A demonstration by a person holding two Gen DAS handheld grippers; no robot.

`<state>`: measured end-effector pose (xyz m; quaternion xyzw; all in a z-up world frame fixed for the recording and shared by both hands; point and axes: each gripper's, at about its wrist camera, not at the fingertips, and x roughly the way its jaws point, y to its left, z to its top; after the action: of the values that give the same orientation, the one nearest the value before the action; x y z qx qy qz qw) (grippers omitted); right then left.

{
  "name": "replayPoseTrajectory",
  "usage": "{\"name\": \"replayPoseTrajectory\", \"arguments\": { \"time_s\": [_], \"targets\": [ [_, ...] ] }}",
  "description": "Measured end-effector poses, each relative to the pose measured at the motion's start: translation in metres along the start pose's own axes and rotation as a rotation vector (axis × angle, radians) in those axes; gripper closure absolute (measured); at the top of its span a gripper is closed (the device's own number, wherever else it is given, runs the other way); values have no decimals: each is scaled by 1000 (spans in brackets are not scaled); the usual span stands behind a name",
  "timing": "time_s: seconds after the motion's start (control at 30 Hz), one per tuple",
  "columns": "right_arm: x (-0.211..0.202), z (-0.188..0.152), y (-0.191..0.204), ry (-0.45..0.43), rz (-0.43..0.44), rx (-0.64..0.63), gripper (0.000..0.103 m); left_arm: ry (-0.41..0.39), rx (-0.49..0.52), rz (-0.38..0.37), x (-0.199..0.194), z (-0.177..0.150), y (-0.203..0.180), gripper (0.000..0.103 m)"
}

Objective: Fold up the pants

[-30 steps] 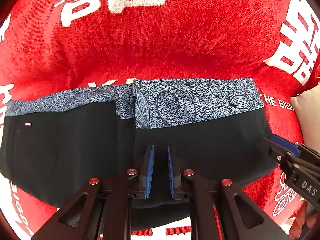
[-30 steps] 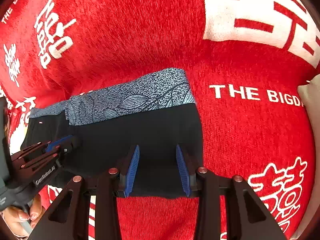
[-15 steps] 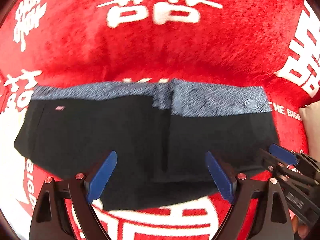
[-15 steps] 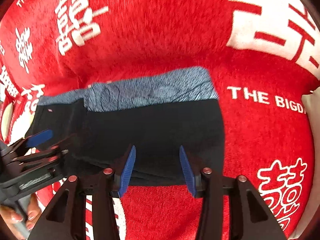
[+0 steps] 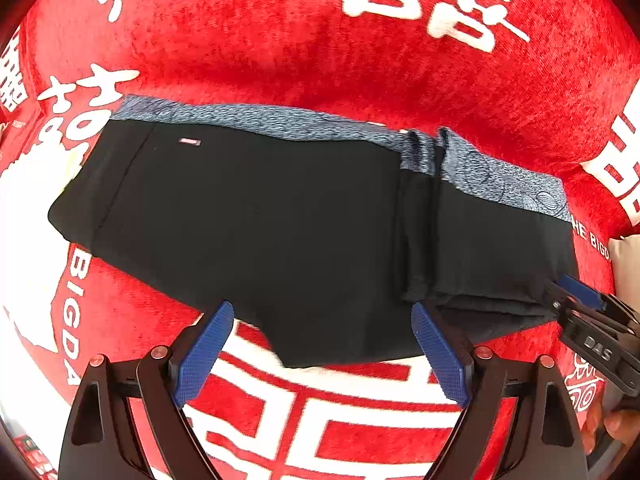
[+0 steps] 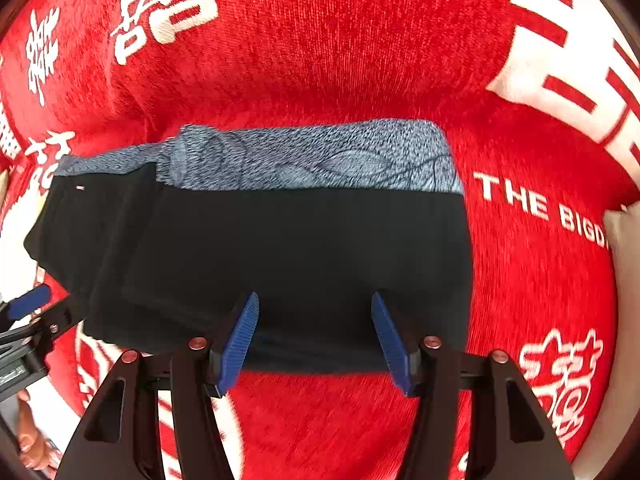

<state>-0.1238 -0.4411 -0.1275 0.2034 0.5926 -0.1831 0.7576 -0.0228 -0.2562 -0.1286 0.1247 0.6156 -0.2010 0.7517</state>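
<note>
Black pants (image 5: 280,232) with a blue-grey patterned waistband (image 5: 304,124) lie flat on a red blanket, with a folded layer on top at the right (image 5: 492,248). They also show in the right wrist view (image 6: 304,256). My left gripper (image 5: 320,344) is wide open and empty, just off the pants' near edge. My right gripper (image 6: 316,336) is open and empty, its blue pads over the near edge of the folded part. The right gripper also shows at the right of the left wrist view (image 5: 580,304), and the left gripper at the left of the right wrist view (image 6: 32,312).
The red blanket (image 5: 360,60) with large white characters and the words "THE BIGD" (image 6: 540,204) covers the whole surface. A beige cushion (image 5: 626,264) sits at the right edge. The person's hands show at the frame edges.
My left gripper has opened wide, let go of the pants and pulled back. My right gripper has opened wider and drawn back a little. The pants now lie flat.
</note>
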Motion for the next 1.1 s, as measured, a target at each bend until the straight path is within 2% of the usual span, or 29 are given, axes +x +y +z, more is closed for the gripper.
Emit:
{"name": "replayPoseTrajectory", "arguments": {
  "time_s": [0.1, 0.23, 0.43, 0.63, 0.77, 0.83, 0.9, 0.93, 1.0, 1.1],
  "targets": [
    [-20, -13, 5, -7, -4, 20, 30, 11, -2, -15, -1, -2, 12, 12],
    [-33, -28, 26, 18, 7, 23, 30, 21, -20, -49, 0, -6, 35, 12],
    [-33, -46, 81, 59, 20, -56, 28, 48, -100, -111, 9, -15, 86, 12],
    [-20, -41, 128, 71, 10, -134, 27, 51, -224, -131, 12, -22, 146, 12],
    [-14, -31, 137, 29, -71, -176, 24, 33, -280, -153, 14, -19, 173, 12],
    [-1, -27, 135, 42, -107, -188, 23, 21, -301, -171, 15, -16, 182, 12],
    [22, -26, 126, 132, -85, -140, 23, 10, -331, -192, 18, -13, 194, 12],
    [27, -26, 120, 146, -64, -103, 22, 5, -349, -203, 19, -11, 199, 12],
    [27, -25, 115, 122, -34, -57, 22, -5, -392, -232, 22, -8, 210, 12],
    [27, -27, 118, 114, -51, -78, 21, -11, -473, -303, 30, -5, 227, 12]
  ]
}}
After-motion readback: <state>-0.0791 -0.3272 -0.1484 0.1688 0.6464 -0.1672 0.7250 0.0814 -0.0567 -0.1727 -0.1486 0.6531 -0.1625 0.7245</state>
